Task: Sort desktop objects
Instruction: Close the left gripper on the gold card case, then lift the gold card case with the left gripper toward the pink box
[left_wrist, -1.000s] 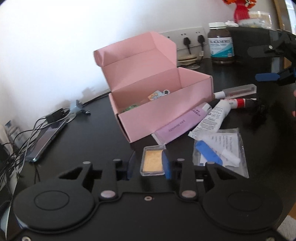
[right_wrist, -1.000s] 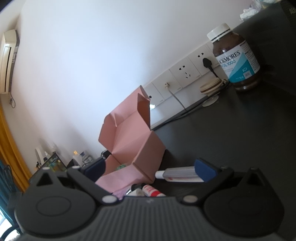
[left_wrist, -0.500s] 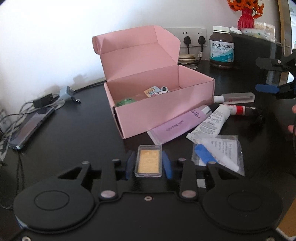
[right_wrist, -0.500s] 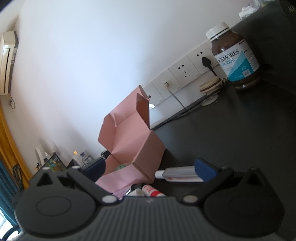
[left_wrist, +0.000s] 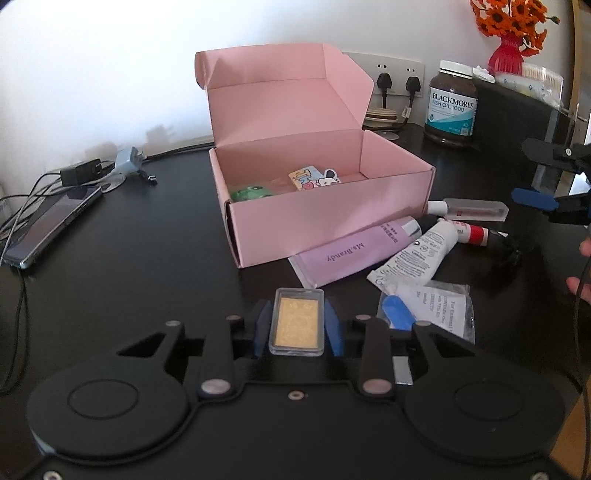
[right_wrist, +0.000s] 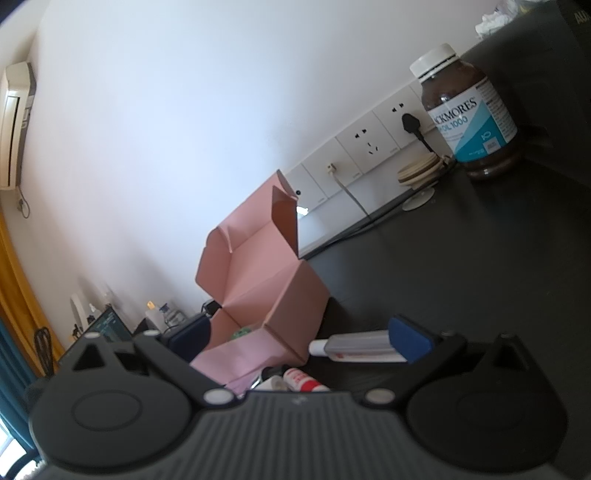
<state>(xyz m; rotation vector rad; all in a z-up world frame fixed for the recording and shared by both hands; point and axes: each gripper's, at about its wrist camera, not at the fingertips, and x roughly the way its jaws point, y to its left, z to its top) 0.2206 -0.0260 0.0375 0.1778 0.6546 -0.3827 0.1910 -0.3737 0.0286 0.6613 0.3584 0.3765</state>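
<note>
- A clear-cased gold card (left_wrist: 296, 322) is clamped between the blue pads of the left hand-held gripper (left_wrist: 297, 326), held above the black counter (left_wrist: 147, 258) in front of the open pink box (left_wrist: 325, 214).
- The right hand-held gripper (right_wrist: 291, 336) is seen with fingers spread wide, nothing between them.
- Tubes, including a purple tube (left_wrist: 354, 253), are laid just beside the box.

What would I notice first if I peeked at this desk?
The big open pink cardboard box in the middle of the black desk, with small colourful toys inside. Right up front, the left gripper pinches a gold card in a clear plastic case. Far back on the right stand bright orange flowers in a red vase.
</note>
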